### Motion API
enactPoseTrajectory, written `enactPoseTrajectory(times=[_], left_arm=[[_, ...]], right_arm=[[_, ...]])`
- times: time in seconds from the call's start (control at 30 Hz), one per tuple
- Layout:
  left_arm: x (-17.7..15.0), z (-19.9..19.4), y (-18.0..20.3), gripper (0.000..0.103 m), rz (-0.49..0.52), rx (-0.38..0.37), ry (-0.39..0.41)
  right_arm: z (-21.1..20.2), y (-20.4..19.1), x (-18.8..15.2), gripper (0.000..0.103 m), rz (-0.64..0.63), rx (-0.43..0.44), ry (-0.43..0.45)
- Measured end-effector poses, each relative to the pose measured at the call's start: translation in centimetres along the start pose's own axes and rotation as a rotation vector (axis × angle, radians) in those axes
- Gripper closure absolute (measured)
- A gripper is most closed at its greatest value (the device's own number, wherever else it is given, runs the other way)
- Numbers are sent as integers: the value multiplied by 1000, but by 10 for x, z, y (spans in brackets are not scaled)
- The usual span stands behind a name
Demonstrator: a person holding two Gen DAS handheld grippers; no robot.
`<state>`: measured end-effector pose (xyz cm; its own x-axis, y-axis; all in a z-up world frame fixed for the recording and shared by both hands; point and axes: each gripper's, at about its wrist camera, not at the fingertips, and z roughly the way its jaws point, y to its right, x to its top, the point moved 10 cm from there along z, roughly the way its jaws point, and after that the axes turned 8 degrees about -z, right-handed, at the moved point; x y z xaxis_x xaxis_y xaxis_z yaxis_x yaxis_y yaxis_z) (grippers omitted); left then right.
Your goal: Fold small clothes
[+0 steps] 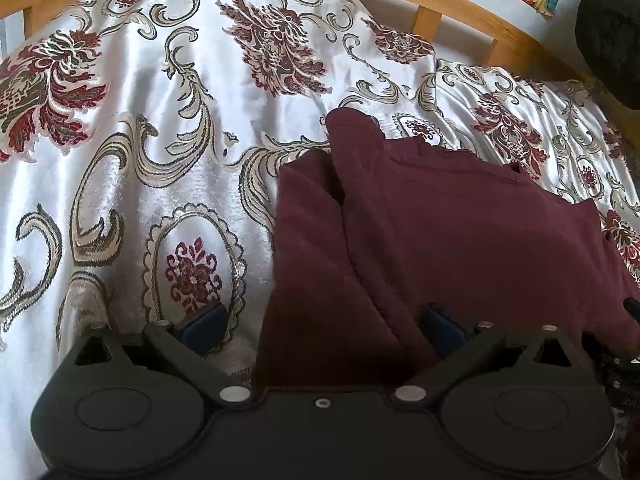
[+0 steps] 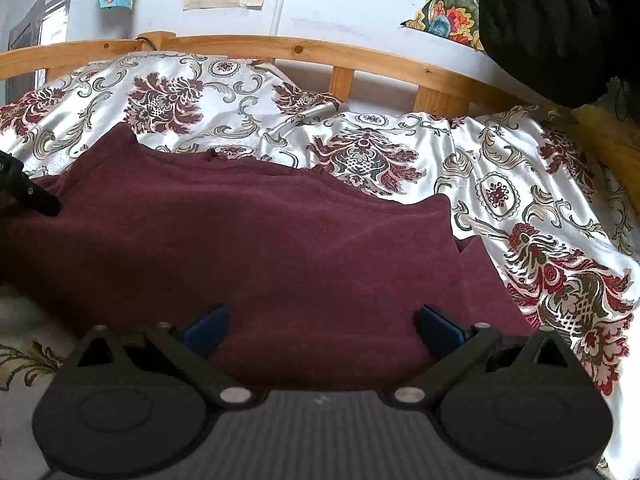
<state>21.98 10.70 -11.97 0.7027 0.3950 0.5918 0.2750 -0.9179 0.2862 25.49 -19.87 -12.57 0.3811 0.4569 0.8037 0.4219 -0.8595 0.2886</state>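
A soft dark red cloth (image 2: pixel 256 240) lies partly folded on the shiny white bedspread with red flowers (image 1: pixel 132 128).

Its layers overlap with a bumpy far edge. The left gripper (image 1: pixel 320 320) and right gripper (image 2: pixel 322 322) both have their blue pads spread wide apart over the near edge, holding nothing. A big black lump (image 2: pixel 552 28) at 1 o'clock is too blurry to make out.
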Motion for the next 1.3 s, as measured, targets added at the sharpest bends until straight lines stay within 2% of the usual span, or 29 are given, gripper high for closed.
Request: enactPoseTrajectory(times=[0.4,0.67,0.87,0.97,1.07,1.13,1.17,1.2,1.27,1.3], left_arm=[[-2,1,2,1,19,23,7],[-3,-2,3,1,-4,59,-2],[-1,-11,1,1,-73,6,-41],[-2,-14,-1,10,-83,11,-38],[-2,-20,7,28,-80,-1,-53],[0,-24,14,36,-69,36,-59],[2,-26,19,47,-52,51,-52],[5,-29,24,63,-22,73,-39],[14,-37,40,84,75,114,10],[17,-42,50,89,105,99,31]], right_arm=[[1,0,0,0,10,5,3],[1,0,0,0,10,4,2],[0,-1,-1,0,18,9,1],[0,0,-1,0,19,10,2],[0,-1,-1,0,20,10,1],[0,-1,-1,0,19,10,1],[0,-1,-1,0,19,10,1],[0,-1,-1,0,20,11,1],[-1,0,0,0,23,25,-3],[-3,1,1,0,30,42,-5]])
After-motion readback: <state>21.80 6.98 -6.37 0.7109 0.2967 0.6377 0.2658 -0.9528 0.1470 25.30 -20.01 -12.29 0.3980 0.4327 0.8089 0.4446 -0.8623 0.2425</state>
